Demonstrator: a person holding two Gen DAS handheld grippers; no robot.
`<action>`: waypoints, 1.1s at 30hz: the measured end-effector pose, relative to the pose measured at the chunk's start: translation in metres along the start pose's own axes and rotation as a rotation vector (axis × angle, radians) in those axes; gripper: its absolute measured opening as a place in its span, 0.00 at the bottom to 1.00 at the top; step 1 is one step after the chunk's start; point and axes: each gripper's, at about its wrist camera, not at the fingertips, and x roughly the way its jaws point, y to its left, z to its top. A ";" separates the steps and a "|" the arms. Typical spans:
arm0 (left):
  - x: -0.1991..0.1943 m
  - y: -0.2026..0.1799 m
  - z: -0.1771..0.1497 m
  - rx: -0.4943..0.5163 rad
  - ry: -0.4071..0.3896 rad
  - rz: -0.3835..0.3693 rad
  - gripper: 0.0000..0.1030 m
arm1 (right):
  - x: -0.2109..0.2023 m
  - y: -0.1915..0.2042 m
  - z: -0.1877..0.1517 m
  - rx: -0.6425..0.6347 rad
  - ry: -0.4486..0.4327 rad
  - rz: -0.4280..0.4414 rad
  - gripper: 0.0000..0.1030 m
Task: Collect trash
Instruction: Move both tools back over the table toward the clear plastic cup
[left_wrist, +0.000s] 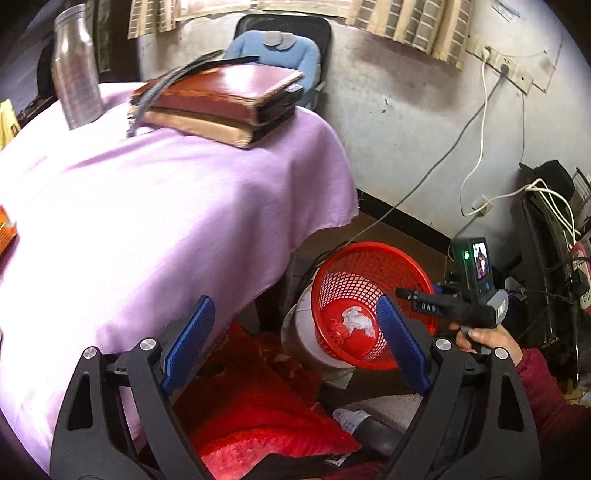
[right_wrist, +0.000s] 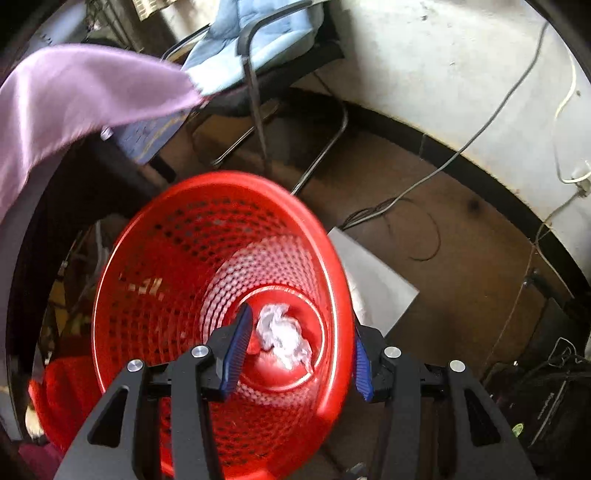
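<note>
**Crumpled paper at the bottom of a mesh basket, seen from two wrist views**

A crumpled white paper wad (right_wrist: 282, 338) lies on the floor of the red perforated plastic waste basket (right_wrist: 155, 258), lower centre of the right-wrist view. It looks light, soft and easily crushed; a pinch across its bulk should hold it, and slipping seems unlikely. The basket looks thin-walled, light and flexible, best taken by the rim. The right tongs (right_wrist: 299, 356) straddle the basket's near wall, one pad inside by the wad, the other outside; the jaws are parted and press on nothing. The left tongs (left_wrist: 295, 343), lower centre of the left-wrist view, stand wide and empty. The counter, draped in a lilac cloth (left_wrist: 166, 221), fills the left; it carries stacked brown books (left_wrist: 221, 107) and a steel bottle (left_wrist: 75, 66). Cables trail across the grey wall (left_wrist: 406, 122), upper right.
</note>
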 end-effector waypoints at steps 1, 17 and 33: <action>-0.002 0.002 -0.001 -0.007 -0.003 0.002 0.83 | 0.001 0.003 -0.003 -0.002 0.012 0.006 0.48; -0.046 0.030 -0.010 -0.089 -0.092 -0.006 0.84 | -0.010 0.013 -0.012 0.007 0.031 -0.041 0.67; -0.168 0.166 -0.080 -0.421 -0.323 0.329 0.90 | -0.174 0.139 0.029 -0.207 -0.422 0.118 0.72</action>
